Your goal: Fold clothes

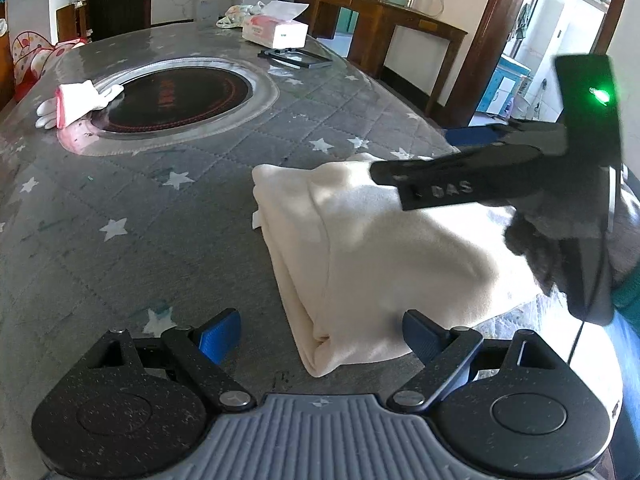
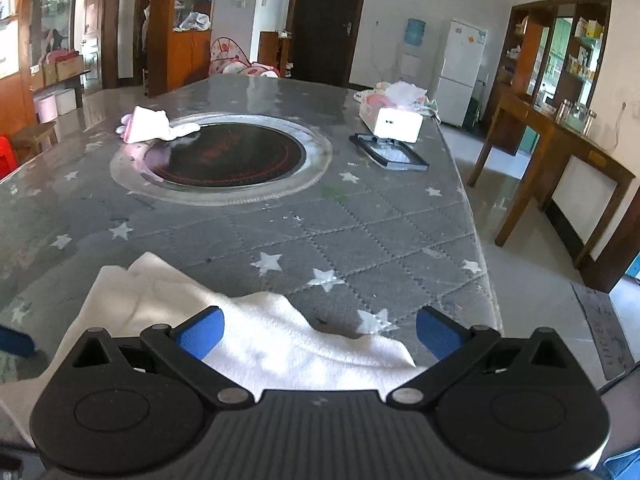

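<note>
Cloth (image 1: 372, 264): 1 folded cream piece; 2 grippers (image 1: 320, 336) (image 2: 318, 336) gaping.

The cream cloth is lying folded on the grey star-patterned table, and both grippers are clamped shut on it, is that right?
Not quite. The cream cloth does lie folded on the grey star-patterned table, but neither gripper is clamped on it. The left wrist view shows the left gripper open, and the right wrist view shows the right gripper open above the cloth.

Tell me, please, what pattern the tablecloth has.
Grey quilted tablecloth with white stars; clearest in the right wrist view.
</note>
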### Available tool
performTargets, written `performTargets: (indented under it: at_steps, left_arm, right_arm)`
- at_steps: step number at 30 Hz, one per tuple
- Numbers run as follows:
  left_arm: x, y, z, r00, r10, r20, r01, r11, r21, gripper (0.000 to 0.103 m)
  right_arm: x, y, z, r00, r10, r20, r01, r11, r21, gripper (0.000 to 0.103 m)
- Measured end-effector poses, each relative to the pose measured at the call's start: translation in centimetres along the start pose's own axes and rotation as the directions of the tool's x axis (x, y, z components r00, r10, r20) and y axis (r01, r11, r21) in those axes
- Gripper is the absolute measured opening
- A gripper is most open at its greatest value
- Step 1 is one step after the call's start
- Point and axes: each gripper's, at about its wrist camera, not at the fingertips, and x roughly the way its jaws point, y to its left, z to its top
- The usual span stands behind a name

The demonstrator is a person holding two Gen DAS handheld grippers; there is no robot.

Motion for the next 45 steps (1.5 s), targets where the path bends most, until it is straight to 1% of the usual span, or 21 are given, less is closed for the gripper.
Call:
performTargets:
  at_steps: [5,8,12,16,20,24,26,30,34,45]
  left_arm:
    - [-0.2,0.1,0.0,1.0,0.006,0.004,-0.006,1.0,-0.003,0.091]
    - [-0.2,0.1,-0.1,1.0,0.009,0.0,-0.009,1.0,0.0,0.091]
    - [-0.2,0.2,0.0,1.0,0.011,-0.001,-0.011,1.0,-0.003,0.091]
    - [-0.1,0.4,0.0,1.0,0.011,-0.004,-0.011,1.0,-0.011,0.091]
    - [-0.2,0.2,0.0,1.0,0.017,-0.002,-0.017,1.0,-0.007,0.091]
    - [-0.4,0.1,-0.1,1.0,0.026,0.001,-0.026,1.0,-0.003,0.092]
    - [-0.7,0.1,-0.1,0.999,0.034,0.007,-0.034,0.999,-0.004,0.094]
    - [-1.3,-0.1,-0.4,0.998,0.056,0.019,-0.056,0.998,-0.003,0.096]
    - [-2.0,-0.5,-1.0,0.996,0.082,0.028,-0.082,0.997,0.001,0.103]
    - [-4.1,-1.5,-2.4,0.987,0.15,0.053,-0.151,0.988,0.012,0.103]
  right_arm:
    - [-0.6,-0.9,-1.3,1.0,-0.023,-0.02,0.023,1.0,0.015,0.103]
    - [-0.6,-1.8,-1.8,0.998,-0.057,-0.025,0.057,0.998,0.032,0.103]
    - [-1.2,-3.2,-2.0,0.996,-0.091,-0.007,0.091,0.994,0.061,0.103]
    - [-0.8,-4.6,-2.6,0.985,-0.17,-0.02,0.171,0.984,0.058,0.103]
    - [-0.2,-6.1,-3.0,0.98,-0.193,-0.045,0.197,0.975,0.106,0.103]
    - [-1.5,-5.7,-3.1,0.985,-0.17,-0.017,0.171,0.978,0.117,0.103]
    - [-2.3,-5.1,-3.2,0.988,-0.151,-0.008,0.151,0.982,0.11,0.103]
    - [-4.0,-3.9,-3.5,0.993,-0.115,-0.004,0.115,0.987,0.115,0.103]
    - [-5.5,-2.6,-4.2,0.996,-0.088,-0.008,0.089,0.989,0.121,0.103]
    - [-9.9,-0.5,-7.7,0.997,-0.075,-0.021,0.077,0.985,0.154,0.103]
